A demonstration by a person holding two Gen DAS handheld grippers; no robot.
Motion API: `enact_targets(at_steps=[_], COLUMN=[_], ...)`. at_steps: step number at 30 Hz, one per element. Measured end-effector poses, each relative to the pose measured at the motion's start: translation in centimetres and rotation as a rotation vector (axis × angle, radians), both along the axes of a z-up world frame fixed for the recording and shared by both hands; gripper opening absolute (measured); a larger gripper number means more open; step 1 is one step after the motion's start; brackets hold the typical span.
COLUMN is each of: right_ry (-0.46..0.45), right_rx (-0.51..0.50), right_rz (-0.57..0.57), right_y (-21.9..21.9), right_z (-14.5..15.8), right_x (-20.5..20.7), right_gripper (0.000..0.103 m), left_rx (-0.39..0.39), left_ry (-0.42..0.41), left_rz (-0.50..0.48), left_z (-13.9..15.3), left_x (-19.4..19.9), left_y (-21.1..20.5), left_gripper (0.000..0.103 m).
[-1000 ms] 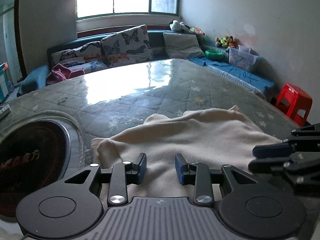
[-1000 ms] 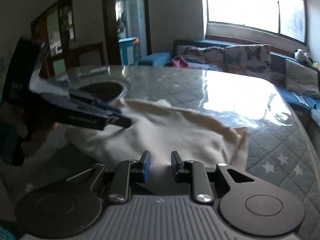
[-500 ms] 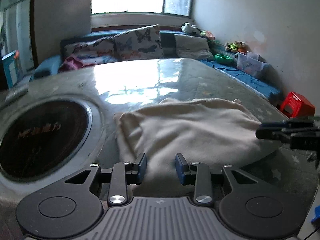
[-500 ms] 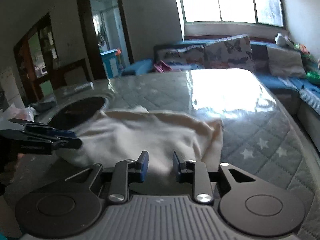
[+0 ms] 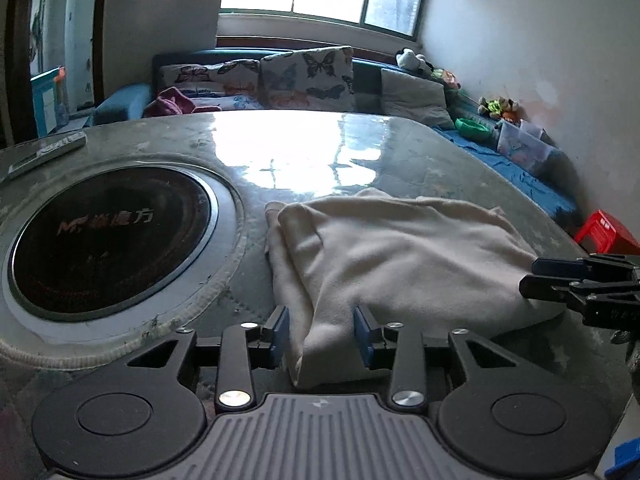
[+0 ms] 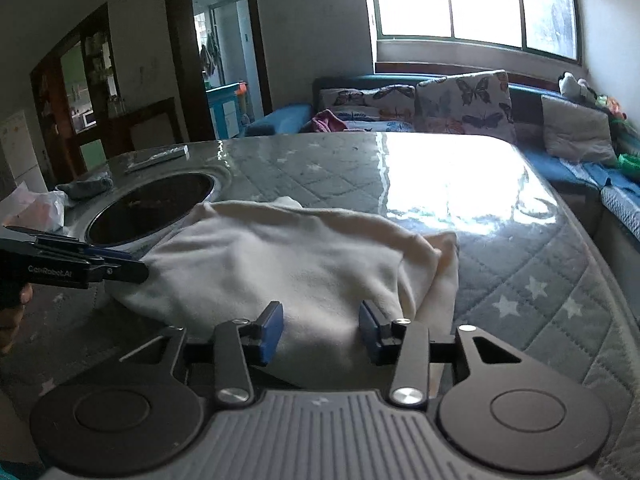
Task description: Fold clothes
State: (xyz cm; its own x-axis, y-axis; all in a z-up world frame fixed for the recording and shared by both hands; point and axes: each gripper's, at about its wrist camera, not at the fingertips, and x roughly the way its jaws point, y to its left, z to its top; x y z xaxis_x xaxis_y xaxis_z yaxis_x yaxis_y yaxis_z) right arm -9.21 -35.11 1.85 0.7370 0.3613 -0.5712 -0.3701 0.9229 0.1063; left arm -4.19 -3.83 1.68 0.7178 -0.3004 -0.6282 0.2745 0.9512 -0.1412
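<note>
One cream, soft-fleece folded garment (image 5: 400, 256) lies on the grey quilted surface (image 5: 420, 160) under its glossy clear cover, just to the right of the one round black glass cooktop (image 5: 104, 236) set into a pale ring. Its near edge is doubled, with a lower layer showing along the left side.

Two tools are in view. The left tool (image 5: 321, 334) has its blue-padded fingers apart, one on each side of the garment's near-left corner, without pressing it. The right tool (image 6: 321, 330) also stands spread, its pads either side of the garment's near edge, cloth between them but not pinched. In the left wrist view the right tool appears at the garment's right edge (image 5: 568, 284); in the right wrist view the left tool shows at the cloth's left edge (image 6: 120, 268).

Beyond the surface runs a blue sofa (image 6: 280, 118) carrying two butterfly-print cushions (image 6: 460, 100) and one plain grey cushion (image 6: 576, 130). One clear plastic storage box (image 5: 524, 146) sits by the wall; its contents are too blurred to tell. One red plastic stool (image 5: 608, 232) stands at the right.
</note>
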Motion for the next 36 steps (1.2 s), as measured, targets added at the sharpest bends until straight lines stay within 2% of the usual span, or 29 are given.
enact_targets(at_steps=[1,8,10,14,16,21,24,26,28,33,36], right_ry=[-0.008,0.0,-0.006,-0.003,-0.002,0.044,0.036,0.015,-0.006,-0.03,-0.038], right_rx=[0.0,0.002,0.0,0.018,0.024,0.027,0.008,-0.005,-0.018,-0.015,0.003], right_rz=[0.003,0.0,0.011,0.012,0.006,-0.011,-0.002,0.006,0.006,-0.007,-0.02], right_y=[0.1,0.7,1.0,1.1,1.1,0.9,1.1,1.5,1.8,2.2,2.2], right_z=[0.2,-0.1,0.2,0.4,0.4,-0.3,-0.4,-0.2,0.0,0.3,0.6], right_x=[-0.1,0.4,0.8,2.3,3.2,5.3,5.2,4.7,4.2,3.3,2.9], right_gripper=[0.054,0.06,0.068,0.071,0.078,0.08,0.088,0.093,0.103,0.103,0.103], left_rx=[-0.001,-0.01,-0.01,-0.016,-0.013,-0.013,-0.018,-0.023,-0.024,-0.027,-0.018], left_ry=[0.001,0.031,0.031,0.036,0.039,0.055,0.054,0.048,0.044,0.025,0.015], left_rz=[0.006,0.028,0.033,0.042,0.047,0.057,0.064,0.068,0.068,0.072,0.07], left_z=[0.0,-0.5,-0.5,-0.3,-0.3,-0.3,0.0,0.2,0.4,0.9,1.1], left_x=[0.0,-0.1,-0.2,-0.2,-0.3,-0.2,-0.3,-0.3,-0.4,-0.7,-0.8], left_y=[0.1,0.4,0.6,0.7,0.7,0.8,0.9,1.1,1.2,1.5,1.7], left_gripper=[0.045,0.056,0.059,0.066,0.068,0.076,0.086,0.09,0.093,0.103,0.103])
